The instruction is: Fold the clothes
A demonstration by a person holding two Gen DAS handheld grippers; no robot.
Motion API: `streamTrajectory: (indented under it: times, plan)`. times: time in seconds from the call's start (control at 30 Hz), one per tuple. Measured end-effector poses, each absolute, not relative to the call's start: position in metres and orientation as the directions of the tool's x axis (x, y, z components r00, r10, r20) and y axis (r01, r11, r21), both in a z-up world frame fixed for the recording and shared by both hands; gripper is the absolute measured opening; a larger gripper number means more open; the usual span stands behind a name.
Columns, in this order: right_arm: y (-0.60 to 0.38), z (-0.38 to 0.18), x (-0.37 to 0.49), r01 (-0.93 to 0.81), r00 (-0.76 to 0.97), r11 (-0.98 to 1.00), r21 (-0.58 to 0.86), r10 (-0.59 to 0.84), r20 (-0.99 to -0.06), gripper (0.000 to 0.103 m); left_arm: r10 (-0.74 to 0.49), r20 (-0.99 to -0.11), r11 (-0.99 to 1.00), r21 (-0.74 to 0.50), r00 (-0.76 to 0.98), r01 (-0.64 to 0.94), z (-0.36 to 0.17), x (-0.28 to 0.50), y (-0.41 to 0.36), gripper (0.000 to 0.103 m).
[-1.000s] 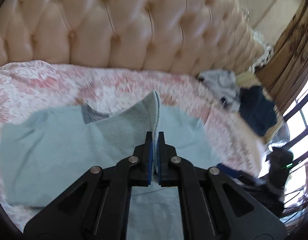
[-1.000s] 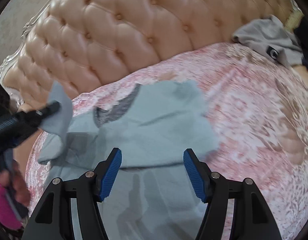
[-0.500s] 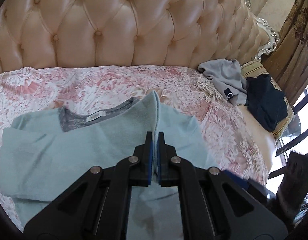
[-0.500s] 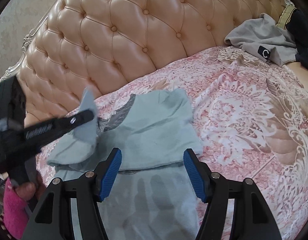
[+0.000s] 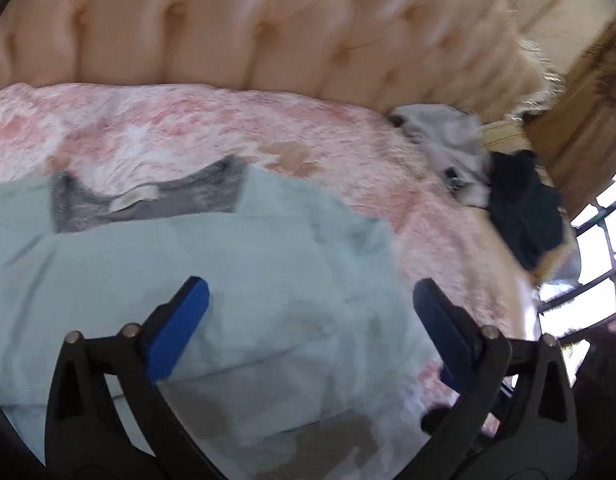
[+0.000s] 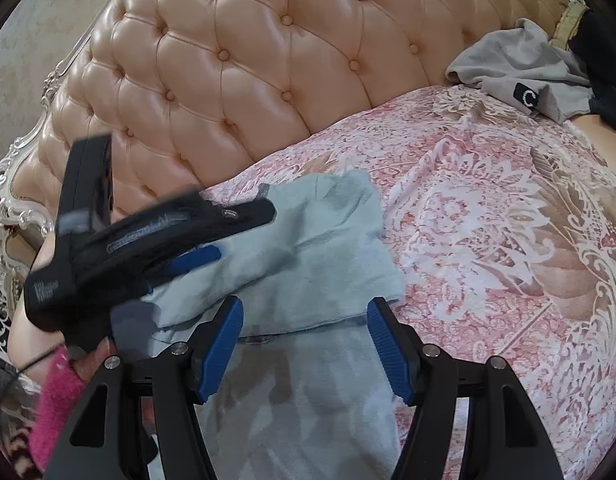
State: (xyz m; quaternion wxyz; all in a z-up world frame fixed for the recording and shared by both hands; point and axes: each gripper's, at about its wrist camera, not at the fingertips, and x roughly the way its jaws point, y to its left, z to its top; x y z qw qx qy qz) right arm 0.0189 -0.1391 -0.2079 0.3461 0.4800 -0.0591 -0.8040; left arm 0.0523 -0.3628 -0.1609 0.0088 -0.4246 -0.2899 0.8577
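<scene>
The left gripper (image 5: 308,304) is seen with its jaws opening, nothing pressed between them, above the pale blue top (image 5: 236,280). The right gripper (image 6: 304,344) is held part open over the same top, gripping nothing. The top is spread on a pink patterned bedspread (image 6: 487,248) before a tufted headboard (image 6: 268,60). Only the left view shows a window (image 5: 587,272); only the right shows a pink sleeve (image 6: 56,396).

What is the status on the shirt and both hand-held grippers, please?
Left hand-held gripper opening, nothing between pads. Right hand-held gripper open, empty. Light blue shirt flat on bedspread, sleeves folded in. Nothing in the way.
</scene>
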Motion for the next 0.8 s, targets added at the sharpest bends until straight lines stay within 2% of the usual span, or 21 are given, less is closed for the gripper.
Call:
streamTrajectory:
  times: [0.13, 0.23, 0.37, 0.57, 0.7, 0.8]
  plan:
    - [-0.136, -0.205, 0.016, 0.481, -0.305, -0.759, 0.438, -0.614, -0.728, 0.066, 0.275, -0.662, -0.832, -0.527, -0.697, 0.173, -0.142, 0.066, -0.37, 0.103]
    - [-0.144, -0.196, 0.012, 0.498, -0.299, -0.745, 0.444, -0.628, -0.718, 0.066, 0.206, -0.646, -0.851, -0.488, -0.735, 0.191, -0.119, 0.097, -0.399, 0.103]
    - [-0.186, -0.188, -0.002, 0.552, -0.216, -0.671, 0.494, -0.688, -0.693, 0.066, 0.035, -0.688, -0.878, -0.368, -0.725, 0.306, -0.109, 0.156, -0.443, 0.103]
    - [-0.285, -0.212, -0.004, 0.645, -0.003, -0.561, 0.519, -0.68, -0.733, 0.069, -0.084, -0.758, -0.813, -0.323, -0.647, 0.485, -0.147, 0.232, -0.493, 0.103]
    - [-0.288, -0.244, -0.011, 0.62, -0.04, -0.662, 0.421, -0.562, -0.826, 0.069, -0.191, -0.774, -0.784, -0.249, -0.604, 0.568, -0.159, 0.257, -0.501, 0.103]
    - [-0.266, -0.248, -0.021, 0.535, -0.027, -0.659, 0.529, -0.639, -0.769, 0.068, -0.286, -0.796, -0.785, -0.124, -0.533, 0.607, -0.164, 0.255, -0.495, 0.103]
